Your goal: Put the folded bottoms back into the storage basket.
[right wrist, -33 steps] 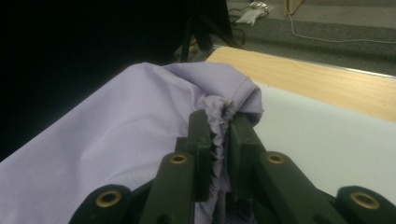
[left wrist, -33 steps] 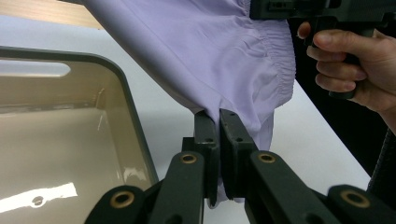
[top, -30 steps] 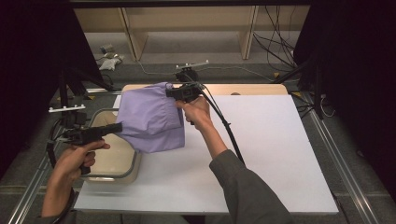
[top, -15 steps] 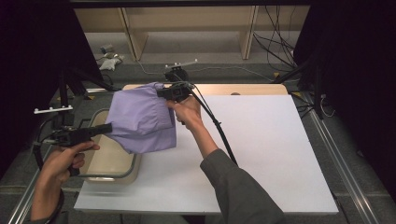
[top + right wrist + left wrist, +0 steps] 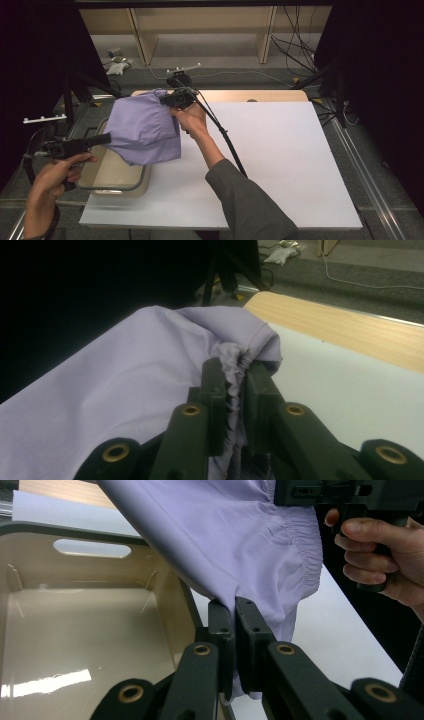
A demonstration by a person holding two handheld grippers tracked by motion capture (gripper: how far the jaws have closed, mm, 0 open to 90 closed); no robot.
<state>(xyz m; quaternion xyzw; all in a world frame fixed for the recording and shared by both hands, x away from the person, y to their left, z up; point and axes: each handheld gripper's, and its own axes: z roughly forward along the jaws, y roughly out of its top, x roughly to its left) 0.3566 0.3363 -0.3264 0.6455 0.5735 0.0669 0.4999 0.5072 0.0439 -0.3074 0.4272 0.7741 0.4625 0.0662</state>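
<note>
Looking down from the high view, a beige plastic tub [image 5: 112, 175] with a dark rim sits at the near left corner of a white board [image 5: 280, 165], partly overhanging that board's left edge. Above the tub hangs a lilac garment [image 5: 142, 130] with a gathered elastic edge, stretched in the air between two tools. The left gripper [image 5: 102, 140], held in the person's left hand [image 5: 57, 172] just left of the tub, meets the cloth at its lower left corner. The right gripper [image 5: 167, 100], held in the right hand [image 5: 190, 120] beyond the tub's far right corner, meets the cloth at its top right corner. A black cable [image 5: 225, 142] trails from it along the grey sleeve [image 5: 250, 205].

In the left gripper view, the left gripper [image 5: 234, 611] has its jaws clamped together on a fold of the lilac garment [image 5: 225, 535], which spreads up and away over the tub's right side. The tub [image 5: 75, 630] lies open below, glossy inside, with a slot handle in its far wall. Right of the tub, the right hand [image 5: 380, 562] grips the other tool's black handle over the white board [image 5: 330, 640].

In the right gripper view, the right gripper [image 5: 234, 374] has its jaws pinched on the bunched elastic edge of the garment [image 5: 115, 390], which slopes down to the left. To the right lie the white board [image 5: 350, 390] and a wooden table edge [image 5: 340, 325].
</note>
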